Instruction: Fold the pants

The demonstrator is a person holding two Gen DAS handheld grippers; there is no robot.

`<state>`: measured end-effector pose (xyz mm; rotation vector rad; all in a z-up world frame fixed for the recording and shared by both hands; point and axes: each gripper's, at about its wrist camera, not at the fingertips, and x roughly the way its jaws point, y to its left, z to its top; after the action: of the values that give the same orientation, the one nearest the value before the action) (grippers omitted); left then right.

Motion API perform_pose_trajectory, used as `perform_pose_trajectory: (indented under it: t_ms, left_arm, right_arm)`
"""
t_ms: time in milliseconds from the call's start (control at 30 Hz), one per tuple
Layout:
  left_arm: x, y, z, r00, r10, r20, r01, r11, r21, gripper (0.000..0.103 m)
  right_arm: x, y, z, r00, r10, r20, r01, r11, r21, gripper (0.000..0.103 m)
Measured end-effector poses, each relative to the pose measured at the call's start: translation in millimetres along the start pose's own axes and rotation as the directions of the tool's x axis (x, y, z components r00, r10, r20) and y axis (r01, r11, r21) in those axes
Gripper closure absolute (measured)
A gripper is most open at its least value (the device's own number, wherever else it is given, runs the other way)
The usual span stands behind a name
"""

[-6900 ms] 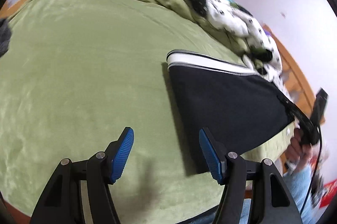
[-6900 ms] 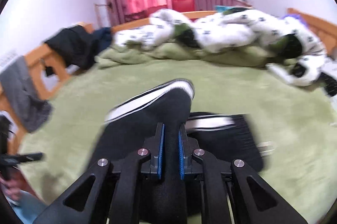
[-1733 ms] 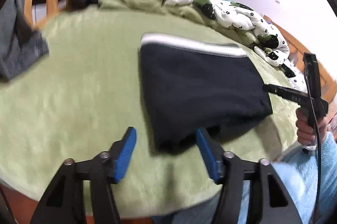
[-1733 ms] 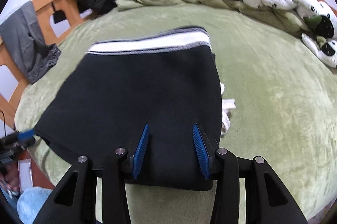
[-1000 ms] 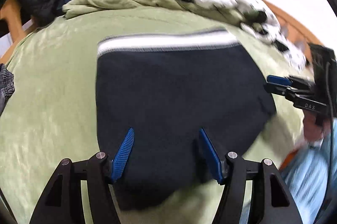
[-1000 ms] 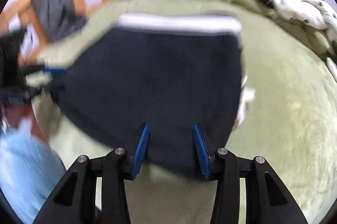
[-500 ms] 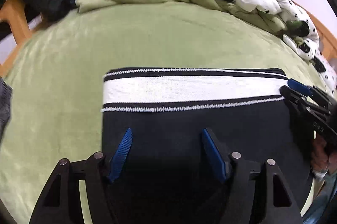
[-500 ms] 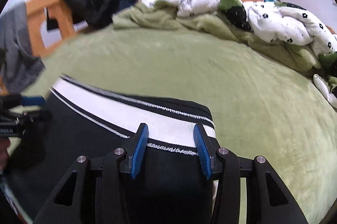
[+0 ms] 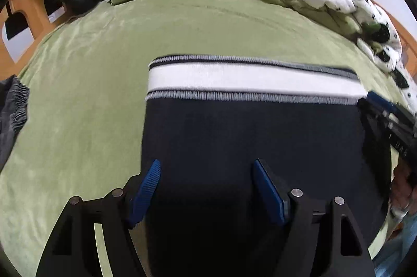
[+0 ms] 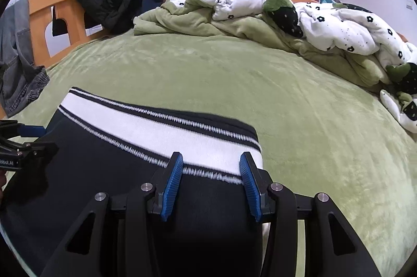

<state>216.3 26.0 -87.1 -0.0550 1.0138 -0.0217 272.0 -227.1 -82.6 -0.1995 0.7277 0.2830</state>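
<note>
Both tongs hover over the folded black fleece pants with white waistband [image 9: 250, 136]: left gripper [image 9: 206, 188] opening, right gripper [image 10: 211, 180] parted, neither gripping. Likely final smoothing next.

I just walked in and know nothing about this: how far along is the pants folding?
The pants already lie as a compact folded block on the bed, white waistband on top. Nothing is gripped: the left gripper is opening and the right gripper stands open above them. Perhaps only final smoothing remains.
</note>
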Motion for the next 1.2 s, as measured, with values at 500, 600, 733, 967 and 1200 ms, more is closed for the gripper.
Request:
perform_pose_trajectory:
  t_ms: [500, 600, 733, 967, 1200]
  left_arm:
    - [-73.7, 0.0, -84.1, 0.990, -0.033, -0.137, 0.041, 0.998, 0.057, 0.032]
    - [-96.1, -4.8, -102.8, 0.993, -0.058, -0.100, 0.059, 0.998, 0.012, 0.032]
    - [-143.3, -15.2, -111.1, 0.998, -0.031, 0.055, 0.032, 0.999, -0.024, 0.032]
    - [-189.7, -39.0, -136.4, 0.975, -0.098, 0.197, 0.115, 0.991, -0.075, 0.032]
    - [-228.8, -59.1, -155.7, 0.958, -0.052, 0.282, 0.063, 0.998, -0.031, 0.023]
  right_arm:
    - [-73.4, -18.1, -73.9, 0.975, 0.090, -0.205, -0.053, 0.982, 0.180, 0.053]
    - [-96.2, -13.9, -88.4, 0.970, 0.080, -0.228, -0.032, 0.978, 0.207, 0.054]
    - [-156.0, -4.1, -93.1, 0.994, 0.080, -0.079, -0.059, 0.969, 0.240, 0.051]
    - [-226.5, 18.5, -92.1, 1.000, -0.002, -0.019, 0.007, 0.965, 0.261, 0.038]
    - [-281.3, 40.0, -92.3, 0.991, -0.129, 0.022, 0.120, 0.964, 0.237, 0.013]
